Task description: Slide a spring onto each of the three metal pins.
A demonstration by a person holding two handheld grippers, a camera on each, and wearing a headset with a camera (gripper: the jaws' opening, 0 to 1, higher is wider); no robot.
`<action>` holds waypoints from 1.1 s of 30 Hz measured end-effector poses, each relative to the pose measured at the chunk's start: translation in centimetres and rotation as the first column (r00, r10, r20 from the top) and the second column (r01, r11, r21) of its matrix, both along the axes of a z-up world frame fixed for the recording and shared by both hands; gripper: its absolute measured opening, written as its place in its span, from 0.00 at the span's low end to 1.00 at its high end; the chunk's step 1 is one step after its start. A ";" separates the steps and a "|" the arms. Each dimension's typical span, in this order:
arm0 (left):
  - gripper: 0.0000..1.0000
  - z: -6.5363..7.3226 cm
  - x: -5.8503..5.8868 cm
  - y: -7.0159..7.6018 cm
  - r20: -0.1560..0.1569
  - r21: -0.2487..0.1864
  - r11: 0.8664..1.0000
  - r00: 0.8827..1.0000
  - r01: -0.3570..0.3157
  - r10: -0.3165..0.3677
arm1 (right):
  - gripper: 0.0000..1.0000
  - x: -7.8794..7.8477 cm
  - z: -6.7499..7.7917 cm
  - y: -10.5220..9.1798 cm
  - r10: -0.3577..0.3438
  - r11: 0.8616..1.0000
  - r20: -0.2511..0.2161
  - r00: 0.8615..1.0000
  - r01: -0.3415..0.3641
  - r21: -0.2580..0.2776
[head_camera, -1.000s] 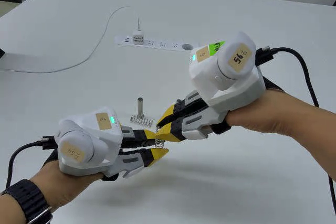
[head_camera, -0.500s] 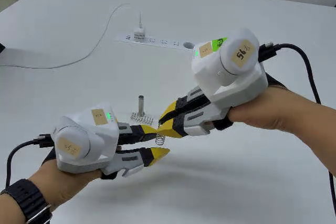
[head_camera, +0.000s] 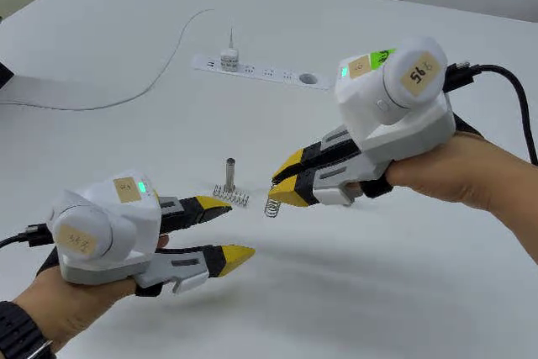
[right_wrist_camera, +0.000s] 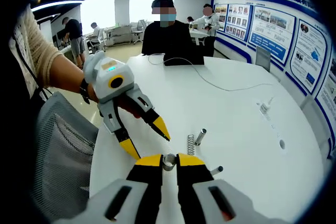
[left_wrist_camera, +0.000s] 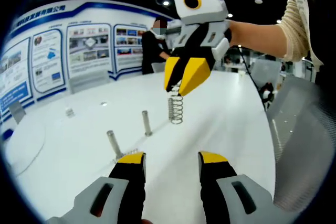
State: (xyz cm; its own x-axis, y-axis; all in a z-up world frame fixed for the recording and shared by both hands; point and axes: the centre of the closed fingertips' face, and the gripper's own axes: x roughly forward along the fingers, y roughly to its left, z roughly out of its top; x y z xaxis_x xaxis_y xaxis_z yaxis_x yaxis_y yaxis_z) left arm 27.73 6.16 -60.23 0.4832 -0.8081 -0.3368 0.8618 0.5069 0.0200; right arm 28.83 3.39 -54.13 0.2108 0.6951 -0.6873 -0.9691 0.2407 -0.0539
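Down at seven o'clock in the head view, the white-shelled left gripper (head_camera: 225, 227) with yellow-tipped black jaws stands released, jaws spread wide. At two o'clock the matching right gripper (head_camera: 284, 192) is clenched on a small coiled steel spring (head_camera: 272, 207), which hangs from its tips just above the smooth white table (head_camera: 378, 292). A short grey cylindrical metal pin (head_camera: 229, 174) stands upright at ten o'clock of that spring, with a loose spring (head_camera: 231, 197) lying flat at its foot. A long white power strip (head_camera: 252, 71) lies at twelve o'clock, well apart.

Next, in the left gripper view, the left gripper (left_wrist_camera: 171, 158) rises at six o'clock, jaws apart. The right gripper (left_wrist_camera: 185, 80) enters from twelve o'clock, the spring (left_wrist_camera: 176, 109) dangling upright under its tips. A second pin (left_wrist_camera: 147, 123) stands at nine o'clock of it. The pin (left_wrist_camera: 111, 142) and loose spring (left_wrist_camera: 126, 152) sit near the left jaw.

Lastly, in the right gripper view, the right gripper (right_wrist_camera: 169, 164) pinches the spring (right_wrist_camera: 168, 160), seen end-on as a shiny ring. The left gripper (right_wrist_camera: 148, 141) gapes at ten o'clock. The pin (right_wrist_camera: 201, 136) and loose spring (right_wrist_camera: 190, 144) lie at one o'clock, the second pin (right_wrist_camera: 215, 170) at three.
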 end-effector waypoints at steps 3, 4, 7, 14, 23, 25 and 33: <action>0.44 -0.1 0.2 0.7 -0.004 0.000 1.000 1.000 -0.021 0.021 | 0.11 1.0 0.2 -0.6 -0.022 1.000 0.005 1.000 0.022 0.006; 0.44 -0.1 0.3 0.9 -0.003 0.001 1.000 1.000 -0.026 0.026 | 0.11 1.2 0.3 -0.7 -0.028 1.000 0.007 1.000 0.027 0.007; 0.47 -0.1 0.6 1.3 -0.004 -0.001 0.999 0.999 -0.040 0.040 | 0.11 1.9 0.7 -1.1 -0.049 0.999 0.013 0.999 0.049 0.014; 0.53 0.0 1.3 2.0 -0.005 -0.012 0.997 0.997 -0.078 0.078 | 0.11 3.6 1.1 -2.0 -0.088 0.996 0.031 0.996 0.087 0.013; 0.59 0.3 2.1 2.7 -0.003 -0.027 0.993 0.994 -0.112 0.112 | 0.11 6.0 1.3 -2.7 -0.150 0.989 0.070 0.986 0.149 0.013; 0.60 0.3 2.2 2.8 -0.003 -0.029 0.993 0.993 -0.117 0.117 | 0.11 6.5 1.2 -2.8 -0.163 0.987 0.078 0.984 0.162 0.011; 0.60 0.4 2.3 3.1 0.000 -0.029 0.992 0.992 -0.125 0.125 | 0.11 8.0 -0.3 -3.2 -0.192 0.981 0.081 0.978 0.193 -0.007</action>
